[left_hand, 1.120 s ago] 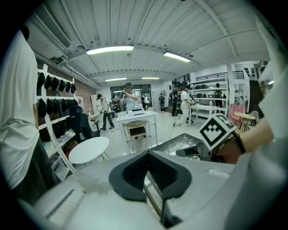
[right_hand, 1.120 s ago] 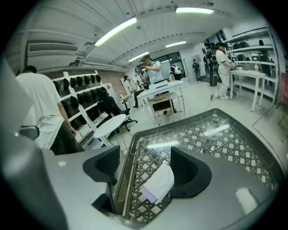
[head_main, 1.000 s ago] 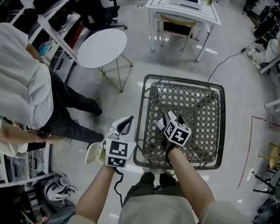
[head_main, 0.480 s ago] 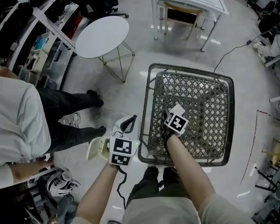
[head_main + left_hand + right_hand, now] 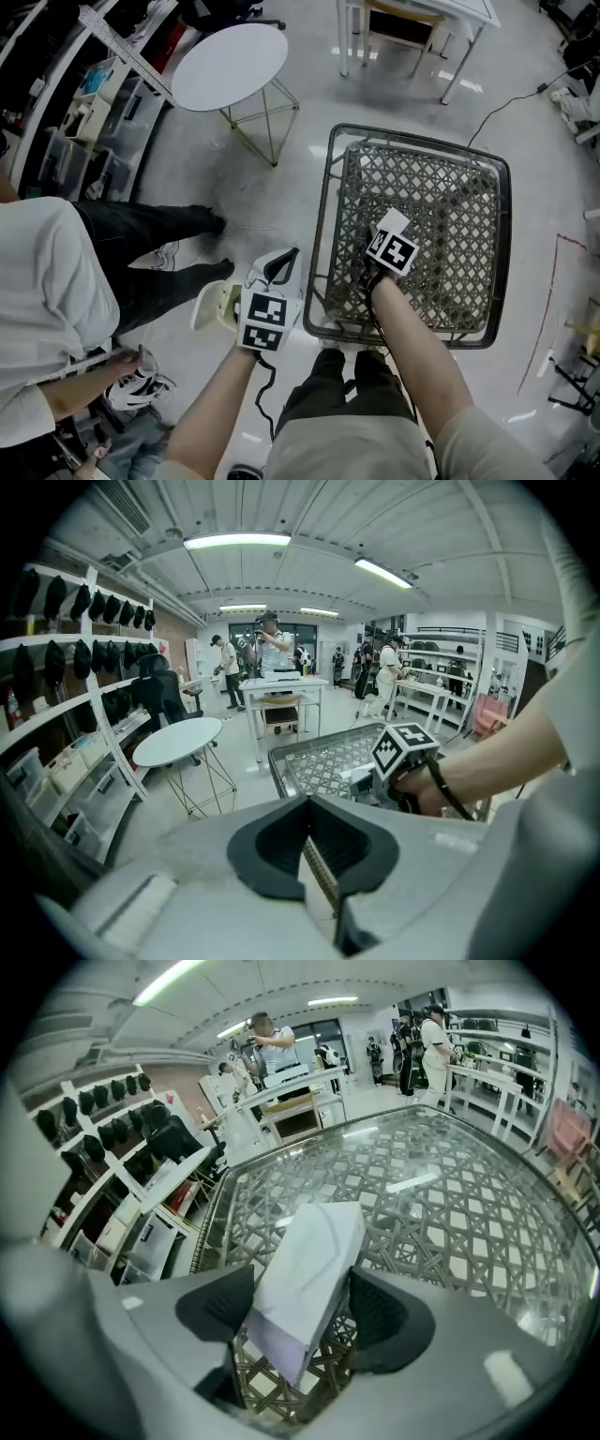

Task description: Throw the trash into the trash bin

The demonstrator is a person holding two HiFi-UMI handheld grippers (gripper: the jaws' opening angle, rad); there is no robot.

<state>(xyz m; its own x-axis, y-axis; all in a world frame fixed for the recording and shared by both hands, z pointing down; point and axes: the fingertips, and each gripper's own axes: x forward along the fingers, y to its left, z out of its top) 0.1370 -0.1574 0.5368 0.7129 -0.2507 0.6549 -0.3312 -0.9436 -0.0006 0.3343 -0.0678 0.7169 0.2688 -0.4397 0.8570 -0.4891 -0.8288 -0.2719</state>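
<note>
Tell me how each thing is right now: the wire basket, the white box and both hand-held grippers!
Wire basket: upright on the floor, open at the top.
White box: tilted, down inside the basket, between the right jaws.
Right hand-held gripper: jaws have just been closing, now shut on the box.
Left hand-held gripper: shut, nothing between its jaws, outside the basket.
Round table: standing upright.

Two grippers: the left gripper [image 5: 274, 267] and the right gripper [image 5: 300, 1314]. Two marker cubes, one on each [image 5: 264, 322] [image 5: 394, 251]. One white box [image 5: 309, 1260]. One wire-mesh bin [image 5: 450, 202] on the right. Two tables: one round white table [image 5: 230, 66] far left and one rectangular white table [image 5: 281, 681] far. One bystander [image 5: 47, 300] near left. Several more people [image 5: 270, 647] stand far off, too small to count.
</note>
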